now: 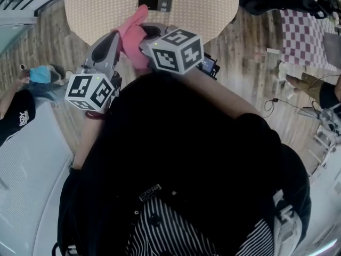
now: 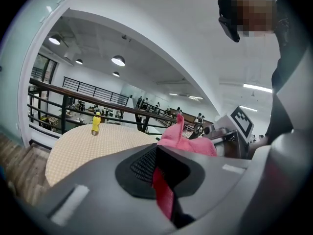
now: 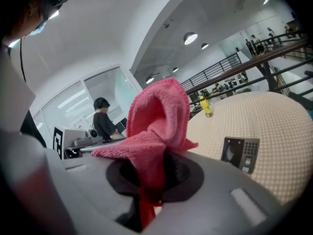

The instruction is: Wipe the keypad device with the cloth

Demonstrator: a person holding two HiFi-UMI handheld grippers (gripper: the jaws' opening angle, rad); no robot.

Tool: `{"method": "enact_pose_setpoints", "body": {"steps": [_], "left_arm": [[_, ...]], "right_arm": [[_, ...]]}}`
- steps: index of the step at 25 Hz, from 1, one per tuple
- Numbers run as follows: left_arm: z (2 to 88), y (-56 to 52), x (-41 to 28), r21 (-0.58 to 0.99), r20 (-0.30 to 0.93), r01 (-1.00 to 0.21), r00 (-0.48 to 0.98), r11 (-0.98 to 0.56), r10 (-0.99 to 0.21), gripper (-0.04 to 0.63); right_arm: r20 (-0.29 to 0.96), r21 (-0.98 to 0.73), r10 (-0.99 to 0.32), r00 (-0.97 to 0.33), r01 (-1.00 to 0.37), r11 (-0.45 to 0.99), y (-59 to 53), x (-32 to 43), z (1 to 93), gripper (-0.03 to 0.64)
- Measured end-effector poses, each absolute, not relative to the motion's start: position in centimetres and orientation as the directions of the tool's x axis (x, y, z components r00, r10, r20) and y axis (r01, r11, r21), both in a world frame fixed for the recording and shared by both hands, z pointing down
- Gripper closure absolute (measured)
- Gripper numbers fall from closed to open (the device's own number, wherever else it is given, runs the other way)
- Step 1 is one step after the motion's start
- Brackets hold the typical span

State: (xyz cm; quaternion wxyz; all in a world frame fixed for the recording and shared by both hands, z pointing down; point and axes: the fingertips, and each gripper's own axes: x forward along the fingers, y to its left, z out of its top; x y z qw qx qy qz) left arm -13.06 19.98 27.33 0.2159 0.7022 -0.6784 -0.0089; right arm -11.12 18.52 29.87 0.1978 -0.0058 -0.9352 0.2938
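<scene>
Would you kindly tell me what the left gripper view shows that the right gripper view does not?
Only the left gripper view shows the marker cube of the right gripper. Only the right gripper view shows the keypad device on the table, and a bystander in black. Both show the pink cloth, which the left gripper and the right gripper each pinch in shut jaws, and the yellow bottle on the table.
</scene>
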Motion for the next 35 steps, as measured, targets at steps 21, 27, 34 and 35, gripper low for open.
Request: {"method": "enact_pose_setpoints", "body": {"steps": [21,27,34,35], "left_arm": [[30.4,13.3,-11.8,0.326,0.355,-0.945,0.11,0.013,-0.928,0.591],[30.4,11.5,-12.2,0.323,0.338,-0.946,0.154,-0.039,-0.929,0.591],[29.9,7.1,-11.4,0.317,0.347,-0.942,0.222,-0.109,-0.911,0.591],[29.9,6.7,-11.4,0.315,0.353,-0.942,0.232,-0.118,-0.906,0.591]], "right_arm": [[0.352,-0.62,0.14,-0.926,-0.119,0.775,12.0,-10.1,33.3,0.554],[0.356,-0.609,0.092,-0.93,-0.156,0.778,10.3,-10.4,33.2,0.554],[0.357,-0.615,0.034,-0.934,-0.208,0.761,6.0,-9.7,32.8,0.554],[0.358,-0.619,0.029,-0.933,-0.214,0.756,5.6,-9.7,32.8,0.554]]}}
